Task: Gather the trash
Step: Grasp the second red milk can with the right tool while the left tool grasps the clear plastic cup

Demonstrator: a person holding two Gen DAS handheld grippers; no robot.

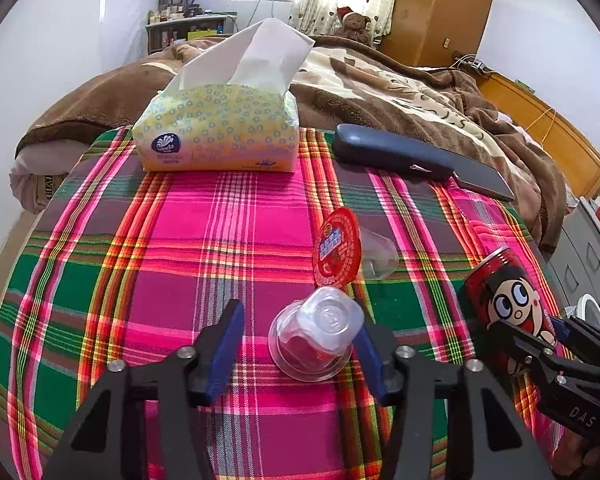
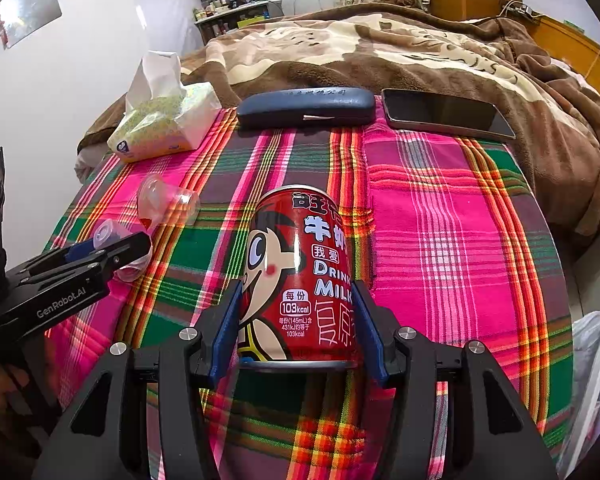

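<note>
A clear plastic jelly cup (image 1: 316,332) lies on its side on the plaid cloth, between the fingers of my left gripper (image 1: 300,344), which is open around it with a gap on the left side. A second clear cup (image 1: 374,254) with a peeled red lid (image 1: 336,248) lies just beyond. My right gripper (image 2: 296,328) is shut on a red milk can (image 2: 300,272), lying on the cloth. In the left wrist view the can (image 1: 508,292) and right gripper (image 1: 540,340) are at the right.
A tissue pack (image 1: 220,132) sits at the table's far left. A dark glasses case (image 2: 304,108) and a phone (image 2: 444,114) lie along the far edge. A bed with a brown blanket (image 2: 380,48) is behind. A plastic bag (image 2: 592,368) hangs at the right.
</note>
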